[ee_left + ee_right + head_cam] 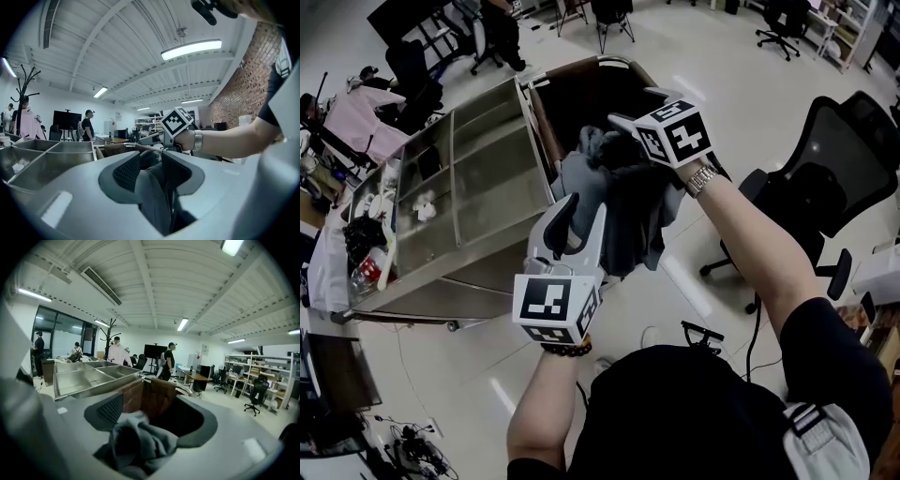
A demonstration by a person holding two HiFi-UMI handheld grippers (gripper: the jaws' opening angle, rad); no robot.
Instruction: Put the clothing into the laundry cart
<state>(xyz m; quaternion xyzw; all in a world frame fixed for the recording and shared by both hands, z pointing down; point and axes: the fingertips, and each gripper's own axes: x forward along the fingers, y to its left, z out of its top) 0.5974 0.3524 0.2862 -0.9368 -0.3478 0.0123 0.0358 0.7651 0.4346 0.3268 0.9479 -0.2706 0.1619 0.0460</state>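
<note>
A grey piece of clothing point(628, 211) hangs bunched between both grippers, right at the near rim of the brown laundry cart point(609, 62), whose inside is dark. My left gripper point(578, 221) is shut on the cloth's lower left part; in the left gripper view the fabric point(152, 197) fills the narrow gap between the pads. My right gripper point(630, 106) is higher, over the cart's opening. Its jaws stand wide apart in the right gripper view, with a wad of the cloth point(140, 441) lying loose by the left pad and the cart point(154, 397) straight ahead.
A steel trolley with shallow compartments point(459, 187) stands against the cart's left side. A black office chair point(834, 178) is at the right, cables lie on the floor near my feet. Several people and a coat rack point(111, 329) are far back.
</note>
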